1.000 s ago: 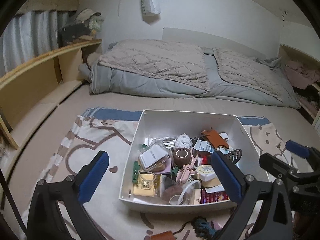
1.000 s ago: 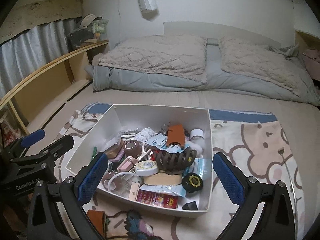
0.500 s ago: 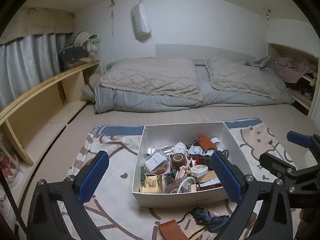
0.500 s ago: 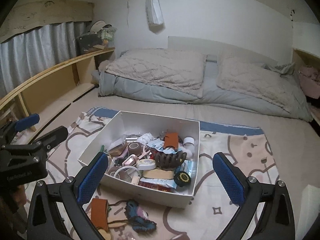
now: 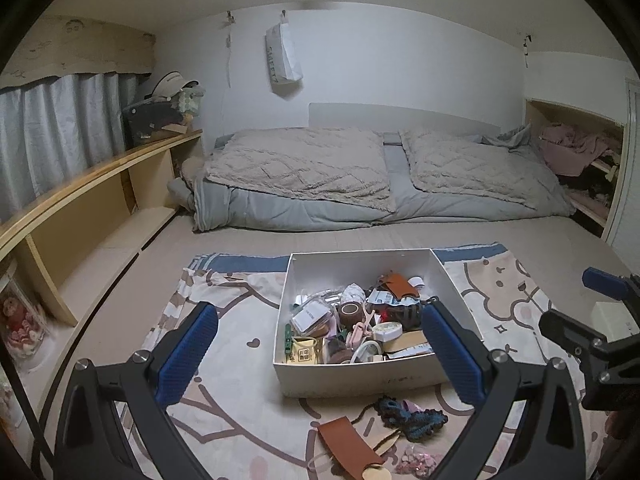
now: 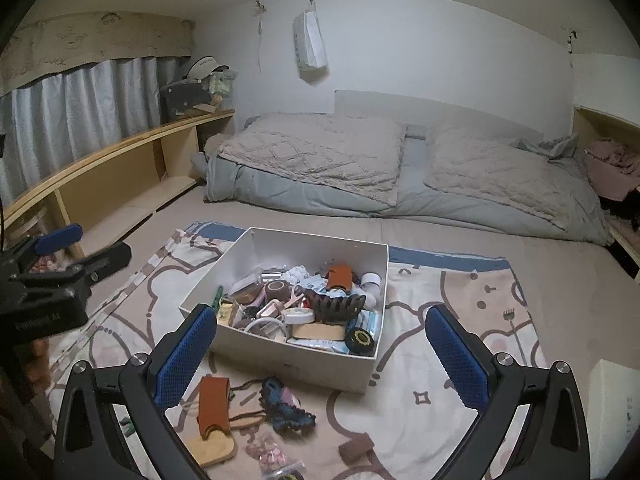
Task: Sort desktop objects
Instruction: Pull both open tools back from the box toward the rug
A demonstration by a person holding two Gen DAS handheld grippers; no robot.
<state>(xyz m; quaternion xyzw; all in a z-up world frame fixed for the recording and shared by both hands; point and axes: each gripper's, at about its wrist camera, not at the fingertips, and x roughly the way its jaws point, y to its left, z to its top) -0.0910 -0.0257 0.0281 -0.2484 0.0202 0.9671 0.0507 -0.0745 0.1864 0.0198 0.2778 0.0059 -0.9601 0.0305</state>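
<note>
While both tools [image 5: 320, 350] [image 6: 320, 354] gape empty, the white box [image 5: 356, 378] sits just ahead.

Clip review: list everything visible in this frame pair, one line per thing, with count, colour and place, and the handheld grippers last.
Open cardboard box: one, white, on the printed blanket, full of small clutter.
Claw hair clip: one, dark brown, on top of the clutter in the box.
Leather sleeve: one, tan, on the blanket in front of the box; a similar one lies inside.
Crocheted piece: one, dark blue, beside the sleeve.
Printed blanket: one, beige with a blue edge, under everything.
Quilted pillows: two, beige, on grey bedding at the back.
Wooden shelf: one, light wood, along the left wall.
Left gripper: blue pads, open, empty.
Right gripper: blue pads, open, empty.
</note>
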